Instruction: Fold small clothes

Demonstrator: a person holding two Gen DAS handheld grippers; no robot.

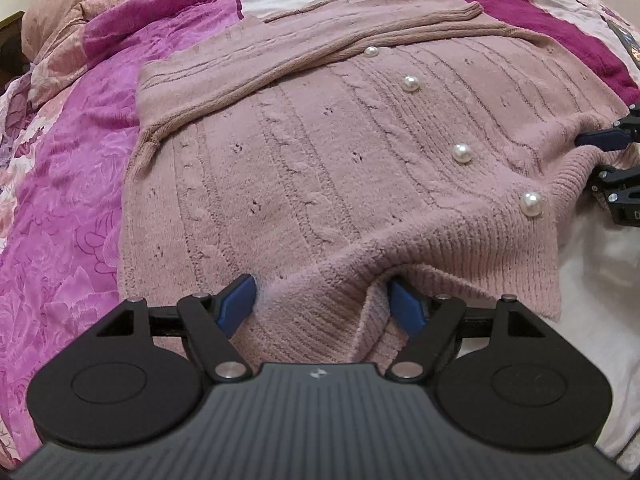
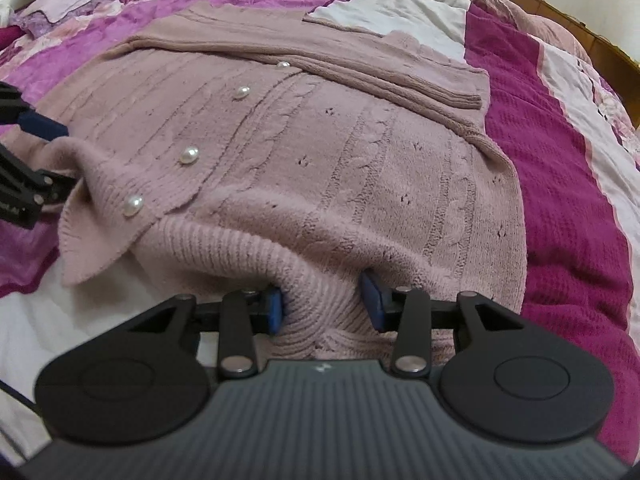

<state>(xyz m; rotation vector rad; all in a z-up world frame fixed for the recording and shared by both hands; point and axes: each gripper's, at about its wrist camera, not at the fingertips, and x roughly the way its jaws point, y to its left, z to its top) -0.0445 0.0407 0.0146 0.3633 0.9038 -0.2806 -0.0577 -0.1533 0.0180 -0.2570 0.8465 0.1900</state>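
Observation:
A dusty-pink knit cardigan (image 1: 320, 152) with pearl buttons (image 1: 462, 153) lies front-up on the bed, its sleeves folded across the chest. My left gripper (image 1: 324, 304) has its blue pads on either side of the ribbed hem (image 1: 320, 320), which bunches up between them. My right gripper (image 2: 324, 304) stands the same way on the hem's other end (image 2: 324, 312), with the fabric puckered between its pads. Each gripper also shows at the edge of the other's view, the right gripper (image 1: 612, 160) at the right and the left gripper (image 2: 32, 160) at the left.
The cardigan rests on a quilted bedspread (image 1: 60, 220) in magenta, pink and white patches. A white sheet (image 2: 60, 320) lies near the hem. A wooden bed frame (image 2: 580, 28) runs along the far right edge.

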